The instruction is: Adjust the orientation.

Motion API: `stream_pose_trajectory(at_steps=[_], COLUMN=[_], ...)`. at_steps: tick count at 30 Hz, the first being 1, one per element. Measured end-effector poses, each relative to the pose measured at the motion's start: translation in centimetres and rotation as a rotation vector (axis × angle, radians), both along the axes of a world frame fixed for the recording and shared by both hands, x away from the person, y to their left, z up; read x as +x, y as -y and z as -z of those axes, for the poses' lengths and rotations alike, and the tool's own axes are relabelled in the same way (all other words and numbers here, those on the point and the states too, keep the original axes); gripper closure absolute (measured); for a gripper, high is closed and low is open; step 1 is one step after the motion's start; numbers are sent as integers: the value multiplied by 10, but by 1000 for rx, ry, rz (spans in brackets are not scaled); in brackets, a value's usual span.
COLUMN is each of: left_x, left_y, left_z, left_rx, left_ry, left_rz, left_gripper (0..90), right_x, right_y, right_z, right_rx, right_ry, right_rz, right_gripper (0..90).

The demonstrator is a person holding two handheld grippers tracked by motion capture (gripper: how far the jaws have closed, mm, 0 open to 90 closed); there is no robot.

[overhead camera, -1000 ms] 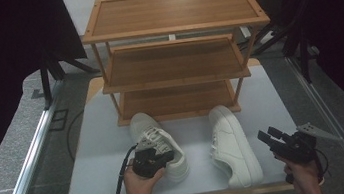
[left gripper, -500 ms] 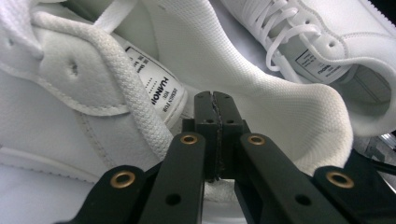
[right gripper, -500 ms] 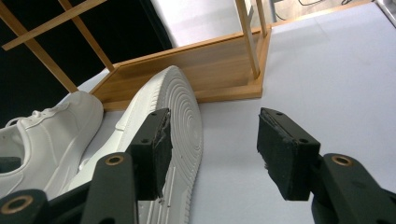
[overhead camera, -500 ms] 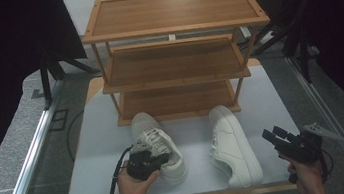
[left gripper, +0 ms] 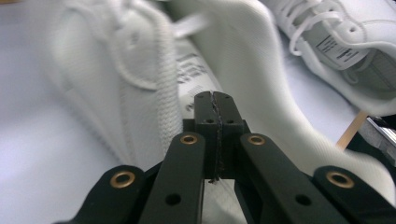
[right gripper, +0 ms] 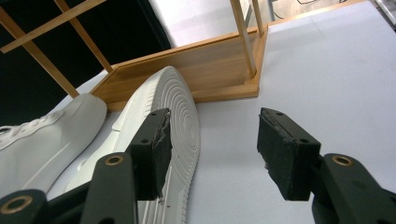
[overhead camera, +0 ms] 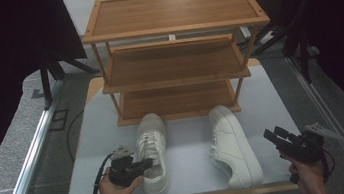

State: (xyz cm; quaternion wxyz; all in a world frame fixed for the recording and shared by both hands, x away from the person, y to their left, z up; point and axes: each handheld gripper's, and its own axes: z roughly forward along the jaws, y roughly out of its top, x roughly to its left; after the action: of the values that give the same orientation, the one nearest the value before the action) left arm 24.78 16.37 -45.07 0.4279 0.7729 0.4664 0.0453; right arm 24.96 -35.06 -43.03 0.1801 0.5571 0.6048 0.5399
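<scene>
Two white sneakers lie on the grey mat in front of a wooden rack. The left sneaker (overhead camera: 152, 145) (left gripper: 140, 70) stands upright, toe toward the rack. My left gripper (overhead camera: 144, 165) (left gripper: 215, 100) is at its heel-side opening, jaws pressed together with nothing seen between them. The right sneaker (overhead camera: 232, 144) (right gripper: 180, 121) lies on its side, ribbed sole toward my right gripper (overhead camera: 274, 134) (right gripper: 212, 149). That gripper hovers open just right of the sneaker, clear of it.
The three-tier wooden rack (overhead camera: 176, 66) (right gripper: 187, 70) stands at the back of the mat (overhead camera: 271, 99), its lowest shelf right behind the sneaker toes. A black cable (overhead camera: 96, 187) trails from the left gripper. Metal rails edge the table on both sides.
My left gripper has drawn back a little toward the person along the left sneaker. The right gripper drifted slightly right and stays open. The sneakers have not moved.
</scene>
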Motion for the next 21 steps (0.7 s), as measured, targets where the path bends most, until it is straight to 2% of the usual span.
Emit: stream_pose_trajectory(at_steps=[3, 7, 10, 11, 13, 14, 16, 18, 20, 21], left_x=[-1, 0, -1, -1, -1, -2, -5, -8, -13, -13], left_y=[-24, -34, -32, -26, -23, -21, -21, -19, -14, -11], left_z=[1, 2, 2, 2, 1, 0, -4, -6, -14, -24], left_rx=[-18, -43, -63, -65, -67, -52, -89, -99, -105, -141], left_ry=[-7, -17, -15, -9, -3, -1, 5, 15, 51, 90], left_rz=[-27, -28, -5, 16, 26, 26, 26, 26, 23, 24], left_gripper=[900, 900, 889, 867, 855, 841, 778, 682, 652, 641], right_x=[0, 1, 1, 1, 1, 1, 1, 1, 0, -2], right_y=[1, 1, 0, -1, -1, -1, -2, -2, -2, -5], right_z=[0, 1, 2, 2, 2, 2, 2, 2, -1, -5], right_rx=[1, 0, -1, -3, -4, -5, -5, 0, 24, 21], right_ry=[-1, -5, -8, -9, -10, -10, -8, -8, 5, 19], right_rz=[3, 4, 4, 3, 2, 1, -2, -2, -16, -28], right_gripper=[449, 448, 448, 448, 448, 448, 448, 450, 450, 450])
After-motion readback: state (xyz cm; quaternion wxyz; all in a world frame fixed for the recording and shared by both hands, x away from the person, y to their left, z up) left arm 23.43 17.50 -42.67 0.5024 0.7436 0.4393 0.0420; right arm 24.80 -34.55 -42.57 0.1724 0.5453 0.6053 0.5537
